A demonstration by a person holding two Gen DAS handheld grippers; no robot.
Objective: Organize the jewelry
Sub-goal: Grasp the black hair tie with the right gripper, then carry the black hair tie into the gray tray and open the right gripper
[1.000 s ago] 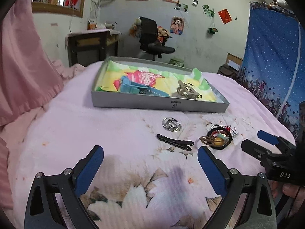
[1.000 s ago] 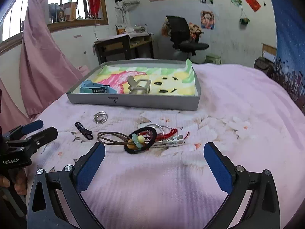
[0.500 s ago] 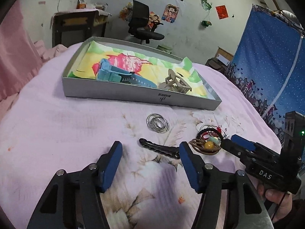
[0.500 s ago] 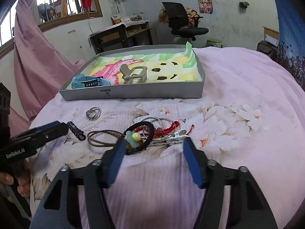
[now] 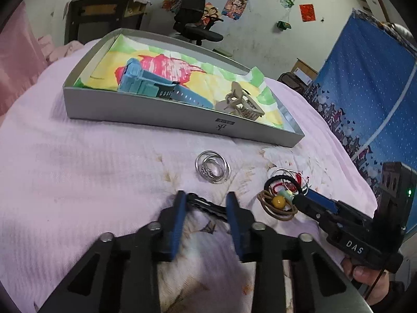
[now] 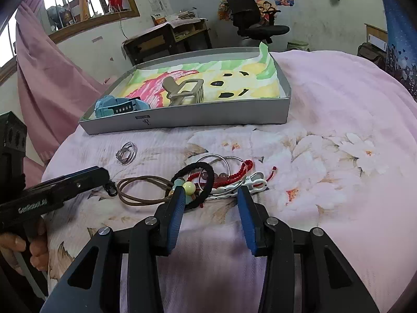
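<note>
A black hair clip [image 5: 206, 204] lies on the pink floral bedspread between the pads of my left gripper [image 5: 206, 200], whose jaws are closing around it. My right gripper [image 6: 211, 193] is closing over a tangled pile: a black hair tie [image 6: 208, 172], a white clip [image 6: 234, 186], a red bracelet [image 6: 242, 167] and a brown cord [image 6: 138, 190]. Linked silver rings [image 5: 212, 167] lie loose nearer the grey tray [image 5: 182, 114]. The tray holds a blue watch [image 5: 146, 83] and a beige claw clip [image 5: 242, 104].
The two grippers work close together, the right gripper [image 5: 299, 199] just right of the left one. Beyond the bed are a black office chair [image 6: 255, 18], a dark desk [image 6: 169, 39], a pink curtain [image 6: 52, 73] on the left and a blue hanging [image 5: 365, 78] on the right.
Both grippers came forward and down to the bedspread and narrowed from wide open. The left now straddles the black hair clip, and the right has reached the tangled pile.
</note>
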